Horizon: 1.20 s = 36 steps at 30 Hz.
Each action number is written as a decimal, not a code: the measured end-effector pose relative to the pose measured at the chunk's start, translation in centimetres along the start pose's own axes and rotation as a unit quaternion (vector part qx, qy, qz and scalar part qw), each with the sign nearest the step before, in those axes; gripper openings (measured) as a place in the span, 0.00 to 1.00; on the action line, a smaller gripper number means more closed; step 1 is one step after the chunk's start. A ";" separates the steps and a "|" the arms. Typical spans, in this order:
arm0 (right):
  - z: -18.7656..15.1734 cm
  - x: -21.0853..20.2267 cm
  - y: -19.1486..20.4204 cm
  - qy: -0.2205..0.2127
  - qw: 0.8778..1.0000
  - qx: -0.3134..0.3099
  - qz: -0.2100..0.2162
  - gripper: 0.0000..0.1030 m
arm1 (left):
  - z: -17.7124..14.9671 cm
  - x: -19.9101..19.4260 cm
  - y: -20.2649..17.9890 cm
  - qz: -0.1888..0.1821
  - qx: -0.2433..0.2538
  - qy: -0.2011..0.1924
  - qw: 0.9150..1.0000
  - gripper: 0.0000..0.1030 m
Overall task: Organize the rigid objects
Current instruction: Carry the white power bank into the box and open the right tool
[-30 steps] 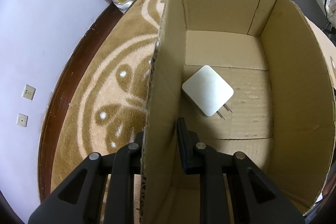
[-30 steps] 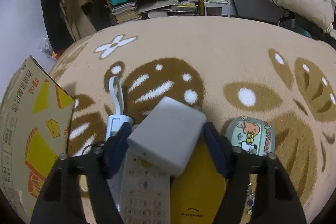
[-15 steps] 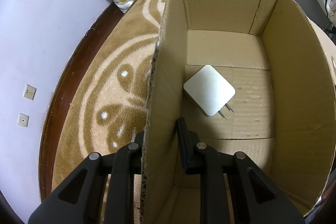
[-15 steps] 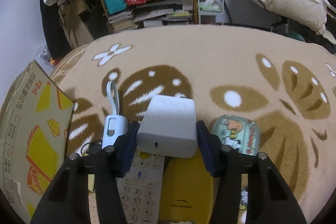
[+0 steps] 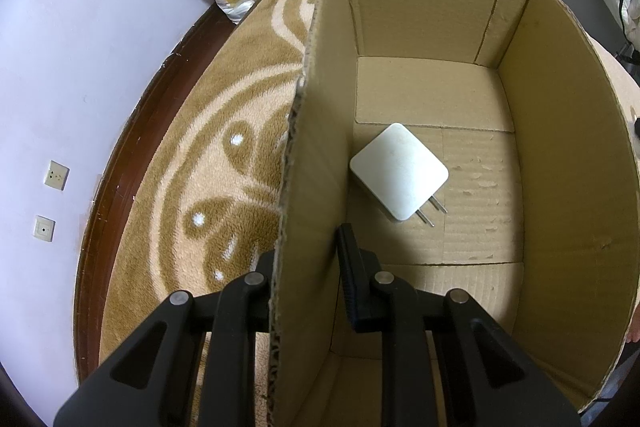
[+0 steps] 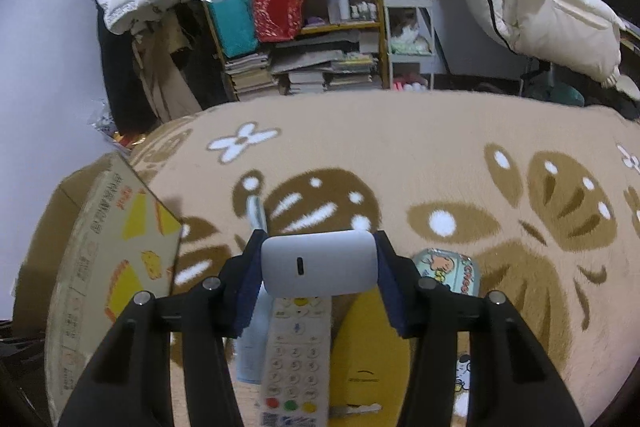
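Observation:
My left gripper (image 5: pixel 306 247) is shut on the left wall of an open cardboard box (image 5: pixel 560 115), one finger outside and one inside. A white plug charger (image 5: pixel 398 171) lies flat on the box floor. In the right wrist view, my right gripper (image 6: pixel 319 251) is shut on a white rounded charger block (image 6: pixel 344 275), held above the rug with its slotted end facing the camera. Below it lie a white remote (image 6: pixel 296 355), a yellow object (image 6: pixel 368 347), a light-blue device (image 6: pixel 248 351) and a cartoon-printed tin (image 6: pixel 448 273). The printed outside of the box (image 6: pixel 104 267) stands at the left.
A brown-and-cream patterned rug (image 6: pixel 440 155) covers the floor. Beyond it stand a crowded shelf (image 6: pixel 304 39) with stacked books, hanging coats and a white rack (image 6: pixel 412 39). In the left wrist view, a wall with sockets (image 5: pixel 56 175) and a dark skirting board run along the rug.
My right gripper has closed on the white block and lifted it off the pile, tipping its end face toward the camera. The left gripper and the box have not moved.

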State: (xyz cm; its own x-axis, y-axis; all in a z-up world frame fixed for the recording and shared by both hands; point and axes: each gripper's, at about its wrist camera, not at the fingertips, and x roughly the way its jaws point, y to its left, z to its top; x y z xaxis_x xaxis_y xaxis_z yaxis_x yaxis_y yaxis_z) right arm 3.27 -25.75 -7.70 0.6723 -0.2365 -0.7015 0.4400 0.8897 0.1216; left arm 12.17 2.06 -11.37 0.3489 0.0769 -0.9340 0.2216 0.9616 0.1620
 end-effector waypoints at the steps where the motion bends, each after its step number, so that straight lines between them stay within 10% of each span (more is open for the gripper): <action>1: 0.2 -0.3 0.3 -0.004 1.000 -0.002 0.004 0.53 | 0.0 0.0 0.0 0.000 0.000 0.000 1.000 0.19; 20: 3.1 -9.3 10.9 -0.099 0.977 -0.069 0.177 0.53 | -0.2 0.0 -0.7 0.005 0.006 -0.002 1.000 0.19; 36: 0.0 -8.0 13.9 -0.050 0.968 -0.090 0.228 0.53 | 0.0 0.0 0.0 -0.003 -0.002 0.000 1.000 0.19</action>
State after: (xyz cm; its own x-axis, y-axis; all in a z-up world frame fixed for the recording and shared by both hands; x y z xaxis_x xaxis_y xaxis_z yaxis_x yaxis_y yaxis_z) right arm 4.02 -11.48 -0.43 0.8308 0.1691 -0.5303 -0.0222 0.9620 0.2720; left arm 12.21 2.09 -11.33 0.3468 0.0718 -0.9352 0.2200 0.9630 0.1556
